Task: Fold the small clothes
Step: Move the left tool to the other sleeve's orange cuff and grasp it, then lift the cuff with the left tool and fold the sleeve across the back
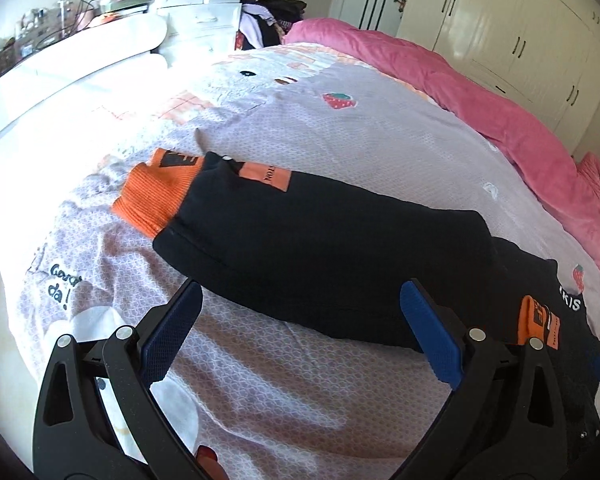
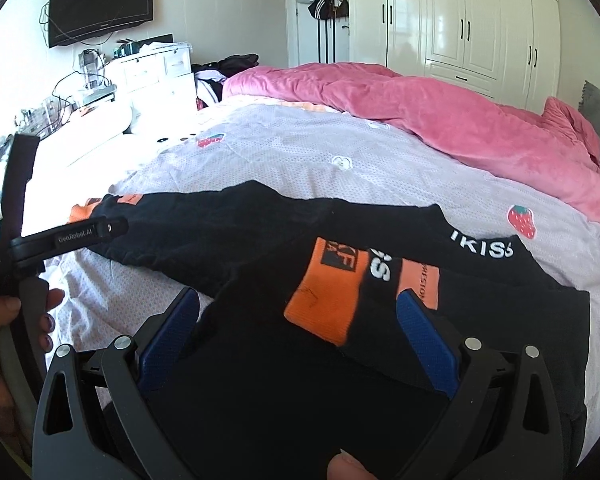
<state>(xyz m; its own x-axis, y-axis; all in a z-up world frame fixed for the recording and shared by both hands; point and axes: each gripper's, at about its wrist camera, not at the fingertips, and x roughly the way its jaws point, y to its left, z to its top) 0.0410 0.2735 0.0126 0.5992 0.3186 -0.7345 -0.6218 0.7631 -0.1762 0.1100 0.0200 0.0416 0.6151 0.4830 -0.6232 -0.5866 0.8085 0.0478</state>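
A small black garment with orange cuffs lies on the bed. One sleeve stretches left and ends in an orange cuff. My left gripper is open, its blue pads either side of the sleeve's near edge, nothing between them. In the right wrist view the garment's black body fills the foreground, with a second orange cuff folded onto it beside white lettering. My right gripper is open just above the body. The left gripper and a hand holding it appear at that view's left.
The bed has a pale patterned sheet with strawberry prints. A pink quilt is bunched along the far right side. White drawers, a wall television and white wardrobes stand beyond the bed.
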